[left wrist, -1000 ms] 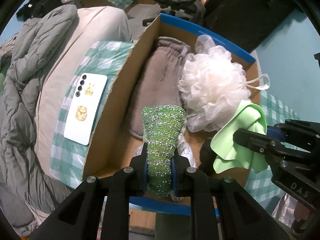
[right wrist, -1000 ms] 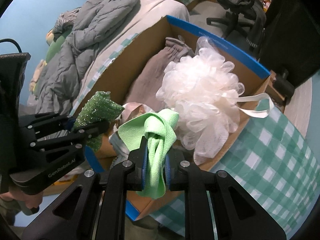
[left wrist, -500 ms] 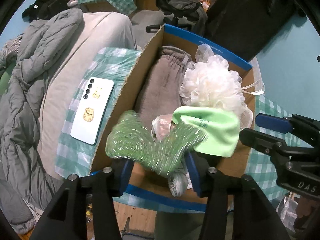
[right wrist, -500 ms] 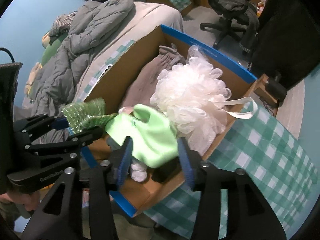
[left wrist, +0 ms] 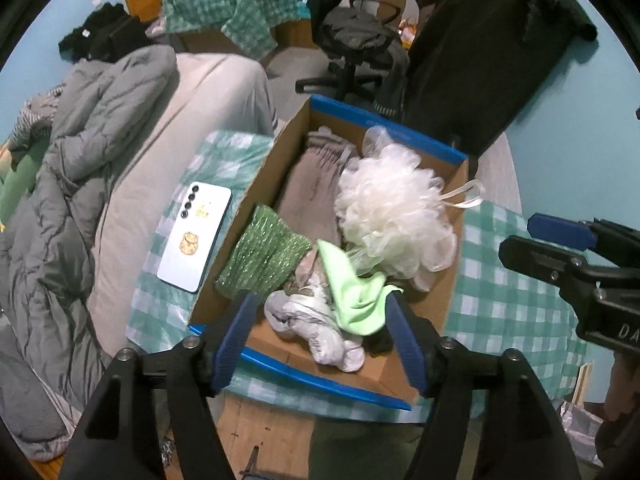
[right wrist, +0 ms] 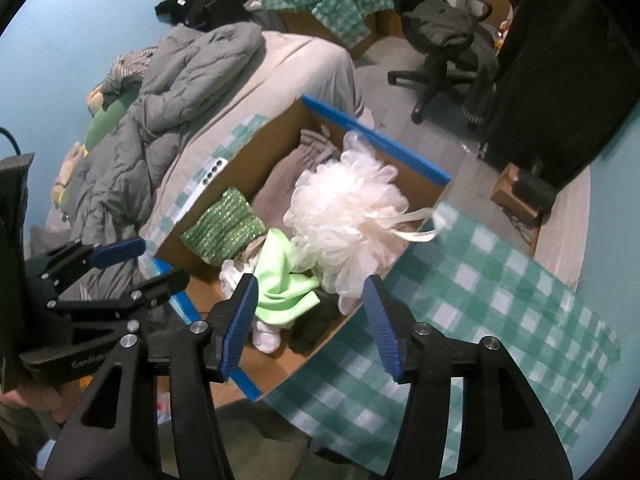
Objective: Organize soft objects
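Both tools hang open above the box

Left tool (left wrist: 320, 332) and right tool (right wrist: 308, 320), jaws just widened, grip nothing; green scrubber (left wrist: 264, 258) lies lengthwise along the cardboard box (left wrist: 256, 184) wall beside a lime cloth (left wrist: 352, 292).

A white phone (left wrist: 195, 236) lies face down on a green-and-white checked cloth (left wrist: 218, 164), its row of camera lenses and a gold cat sticker showing. Beside it, a grey quilted jacket (left wrist: 84, 152) sprawls over a bed with a pale cover (left wrist: 192, 120). Further back stands a black office chair (left wrist: 352, 36) draped with dark clothing. Another checked cloth (left wrist: 236, 4) covers something near a wooden door. The walls are light blue.
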`<action>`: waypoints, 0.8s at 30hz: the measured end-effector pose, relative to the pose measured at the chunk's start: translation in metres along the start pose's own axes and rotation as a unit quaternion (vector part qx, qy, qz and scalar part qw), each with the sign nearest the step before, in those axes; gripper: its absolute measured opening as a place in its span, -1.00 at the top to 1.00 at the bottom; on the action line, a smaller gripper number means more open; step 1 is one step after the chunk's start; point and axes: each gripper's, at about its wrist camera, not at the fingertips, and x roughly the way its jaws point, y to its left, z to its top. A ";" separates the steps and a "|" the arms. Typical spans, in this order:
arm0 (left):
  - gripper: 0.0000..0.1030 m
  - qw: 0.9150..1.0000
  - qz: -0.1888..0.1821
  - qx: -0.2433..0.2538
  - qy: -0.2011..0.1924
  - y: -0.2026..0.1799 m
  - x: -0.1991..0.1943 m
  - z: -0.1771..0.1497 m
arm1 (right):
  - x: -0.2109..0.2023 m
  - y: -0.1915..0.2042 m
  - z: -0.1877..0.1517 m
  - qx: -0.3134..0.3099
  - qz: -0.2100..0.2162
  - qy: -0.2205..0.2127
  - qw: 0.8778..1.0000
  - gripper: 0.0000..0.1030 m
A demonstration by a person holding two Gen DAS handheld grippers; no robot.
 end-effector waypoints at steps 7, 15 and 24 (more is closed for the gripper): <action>-0.59 0.999 0.003 0.005 -0.046 -0.022 -0.034 -0.001 | -0.038 -0.009 -0.004 -0.002 -0.016 -0.032 0.999 -0.23; -0.71 0.998 -0.008 -0.011 -0.066 -0.043 -0.056 -0.003 | -0.071 -0.029 -0.017 0.013 -0.035 -0.060 0.997 -0.27; -0.73 0.995 -0.017 0.006 -0.093 -0.075 -0.078 -0.013 | -0.098 -0.055 -0.035 0.042 -0.050 -0.077 0.995 -0.31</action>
